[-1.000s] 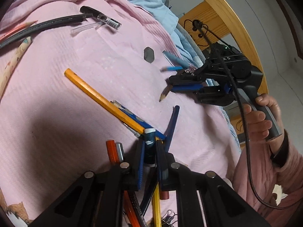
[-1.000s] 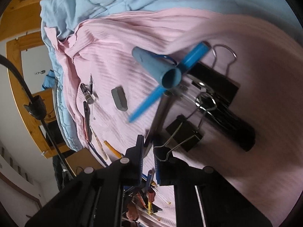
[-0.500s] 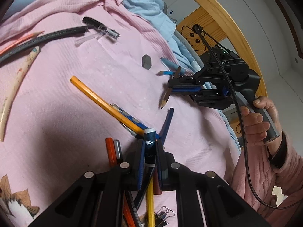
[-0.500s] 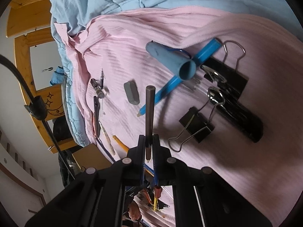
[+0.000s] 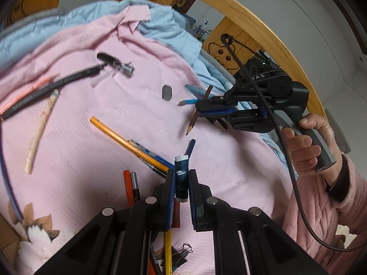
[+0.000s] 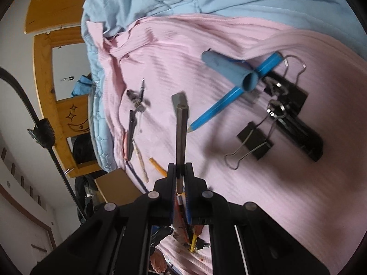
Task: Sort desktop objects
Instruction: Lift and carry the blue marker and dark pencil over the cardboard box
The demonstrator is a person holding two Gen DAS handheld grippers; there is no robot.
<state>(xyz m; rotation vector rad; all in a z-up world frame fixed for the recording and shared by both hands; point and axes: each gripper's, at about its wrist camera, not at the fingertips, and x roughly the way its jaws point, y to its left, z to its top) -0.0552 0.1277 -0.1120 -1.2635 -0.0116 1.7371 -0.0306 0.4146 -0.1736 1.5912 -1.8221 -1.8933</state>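
Both jaws pinch: left gripper [image 5: 181,178] clamps a dark blue tube [image 5: 181,176], right gripper [image 6: 181,174] a grey pencil [image 6: 182,135], each lifted clear of the pink cloth [image 5: 91,119], likely bound for separate piles.

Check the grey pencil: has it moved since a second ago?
Yes. It lay on the pink cloth beside the blue pencil; now the grey pencil is lifted clear, clamped in the right gripper.
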